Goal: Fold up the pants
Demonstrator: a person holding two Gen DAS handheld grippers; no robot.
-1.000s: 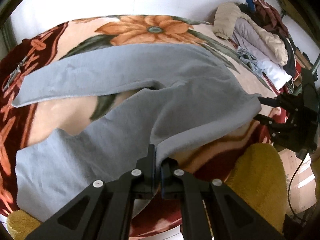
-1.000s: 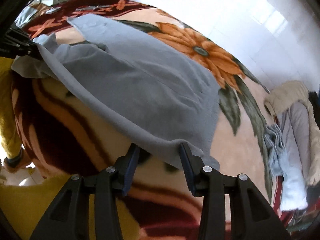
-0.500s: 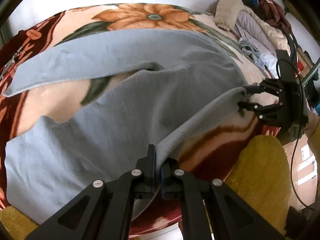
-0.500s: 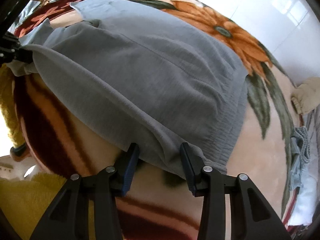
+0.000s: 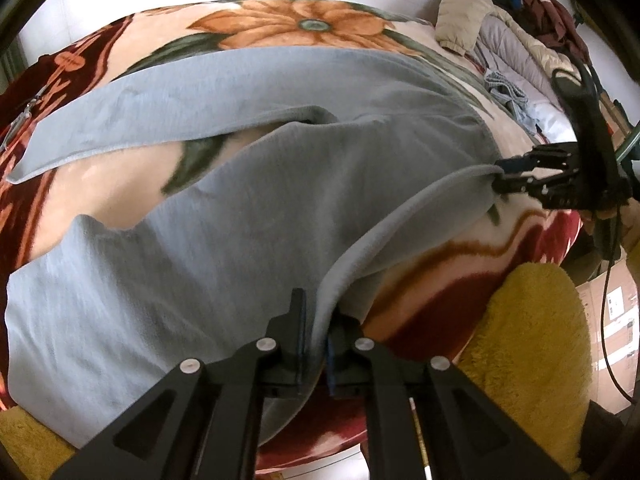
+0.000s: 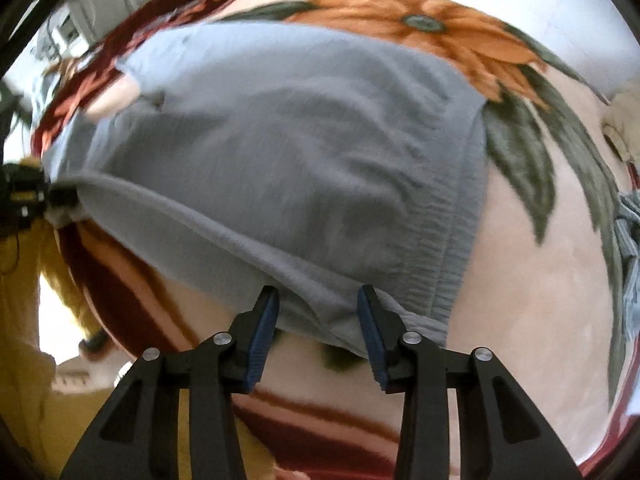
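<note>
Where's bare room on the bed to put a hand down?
Free: the blanket wedge between the two legs of the pants, and the wide strip beside the waistband, toward the clothes pile. Crowded: the pile itself, at the far right corner.

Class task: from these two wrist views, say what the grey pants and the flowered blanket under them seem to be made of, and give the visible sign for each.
Pants: probably a soft matte knit, like jersey or light fleece; it drapes limply, and the gathered waistband looks elasticated.
Blanket: probably plush synthetic fleece; the surface looks fuzzy with a faint sheen, and the flower print has soft edges.
</note>
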